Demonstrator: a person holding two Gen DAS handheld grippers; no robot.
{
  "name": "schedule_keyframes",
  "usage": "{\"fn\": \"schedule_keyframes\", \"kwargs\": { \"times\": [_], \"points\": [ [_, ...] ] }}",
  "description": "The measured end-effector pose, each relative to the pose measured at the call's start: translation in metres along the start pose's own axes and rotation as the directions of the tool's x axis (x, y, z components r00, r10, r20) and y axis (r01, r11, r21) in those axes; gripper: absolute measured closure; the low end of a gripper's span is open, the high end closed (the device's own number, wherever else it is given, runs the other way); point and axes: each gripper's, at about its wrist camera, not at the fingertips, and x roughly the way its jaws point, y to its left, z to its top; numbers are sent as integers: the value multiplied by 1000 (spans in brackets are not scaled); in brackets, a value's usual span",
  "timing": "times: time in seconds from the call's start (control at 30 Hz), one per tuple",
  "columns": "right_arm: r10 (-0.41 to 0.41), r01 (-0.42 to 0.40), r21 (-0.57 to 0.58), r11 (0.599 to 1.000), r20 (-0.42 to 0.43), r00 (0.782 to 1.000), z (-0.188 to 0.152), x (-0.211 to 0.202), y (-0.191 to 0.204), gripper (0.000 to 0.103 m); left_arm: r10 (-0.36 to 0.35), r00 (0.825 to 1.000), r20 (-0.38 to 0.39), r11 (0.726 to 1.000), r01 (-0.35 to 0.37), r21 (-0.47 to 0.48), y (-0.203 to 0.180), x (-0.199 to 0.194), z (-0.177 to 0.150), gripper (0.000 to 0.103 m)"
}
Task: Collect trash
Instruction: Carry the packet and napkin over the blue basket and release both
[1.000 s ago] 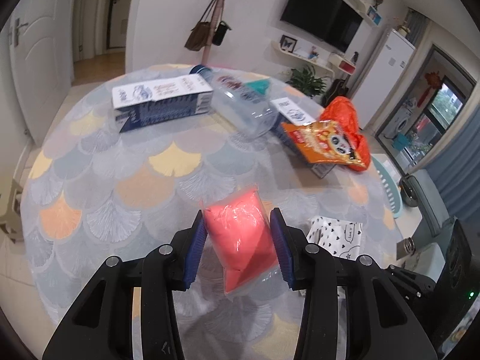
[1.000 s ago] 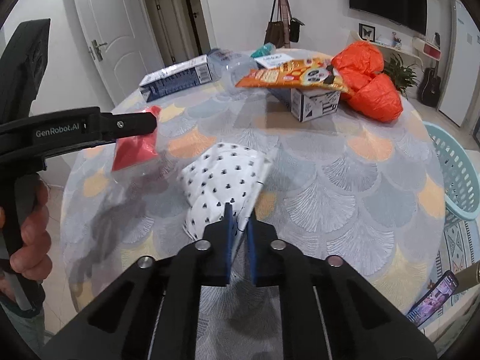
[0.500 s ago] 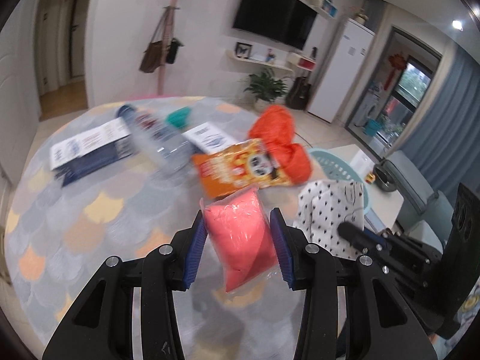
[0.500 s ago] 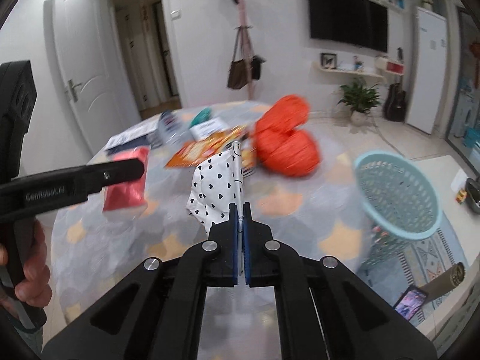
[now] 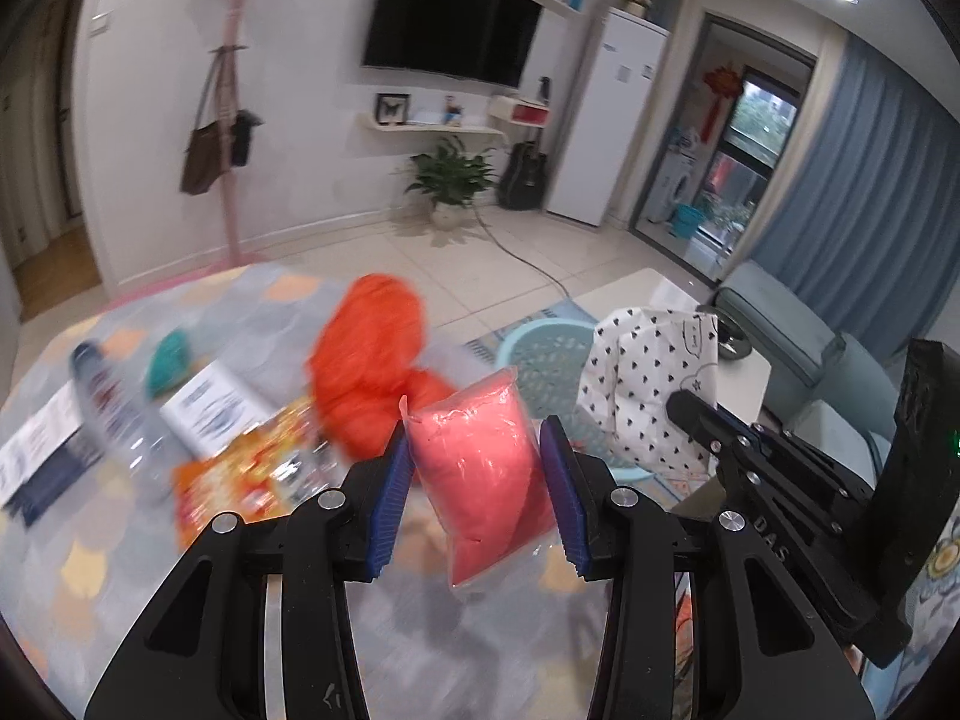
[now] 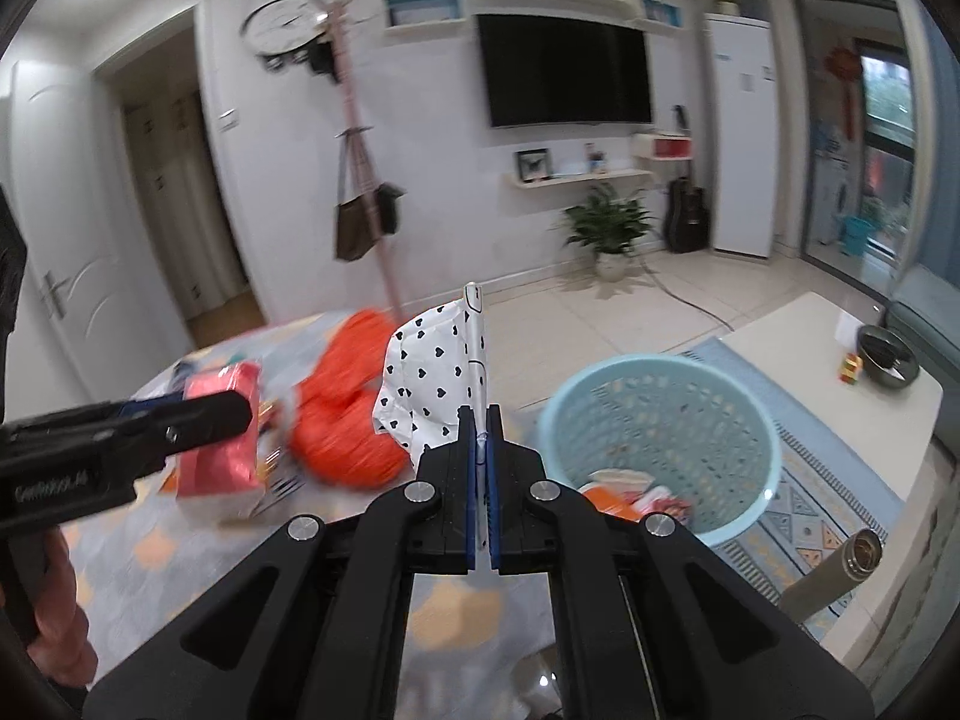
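The left gripper (image 5: 477, 468) is clenched on a pink plastic packet (image 5: 480, 474), its 2 blue pads pressing the packet's sides, and the packet hangs between them above the table (image 5: 120, 588). The right gripper (image 6: 479, 468) is clamped tight on the edge of a white bag with black hearts (image 6: 429, 384), which stands up from its closed jaws. In the left wrist view this bag (image 5: 654, 384) shows to the right of the pink packet, held by the right gripper (image 5: 690, 414) that reaches in from the right edge. In the right wrist view the left gripper (image 6: 234, 414) comes in from the left with the pink packet (image 6: 219, 444) in it, and part of a hand (image 6: 60, 618) shows at the lower left corner. A light blue perforated basket (image 6: 660, 438) stands on the patterned rug (image 6: 804, 510) just beyond the table edge, with some orange and white wrappers (image 6: 630, 492) lying at its bottom; it sits to the right of the heart bag in this view. On the table lie a crumpled orange plastic bag (image 5: 372, 360), an orange snack packet (image 5: 240, 480), a clear plastic bottle (image 5: 114, 408), a white box (image 5: 210, 408) and a teal object (image 5: 171, 360), all blurred. Beyond the table are a wall-mounted television (image 6: 567, 75), a potted plant (image 6: 606, 234) and a coat stand (image 6: 360, 180) with a brown bag.
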Motion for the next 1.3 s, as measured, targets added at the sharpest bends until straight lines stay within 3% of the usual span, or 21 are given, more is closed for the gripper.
{"fn": "schedule_keyframes", "kwargs": {
  "times": [0.2,0.4,0.53,0.7,0.8,0.9,1.0,1.3],
  "points": [
    [-83,81,80,993,19,996,17,23,-52,101,-42,999,-30,998,43,39,-40,45,27,62],
    [-171,175,167,970,-38,985,24,58,-110,101,-82,994,-77,995,85,47,-69,94,47,62],
    [-160,195,265,944,-150,976,17,90,-149,101,-108,987,-116,994,111,23,-77,135,54,62],
    [-180,248,287,925,-245,953,2,122,-174,101,-111,977,-181,993,116,18,-86,186,52,62],
    [-182,265,289,920,-284,942,-9,134,-182,101,-117,969,-215,993,121,5,-86,210,49,61],
    [-156,253,310,916,-307,939,-15,140,-191,101,-143,962,-231,989,146,-6,-83,220,45,52],
    [-150,254,314,915,-319,936,-15,142,-197,98,-135,963,-234,991,135,-13,-80,223,44,50],
    [-153,246,319,915,-288,945,-11,120,-196,57,-132,977,-166,991,132,-11,-76,182,42,30]
  ]
}}
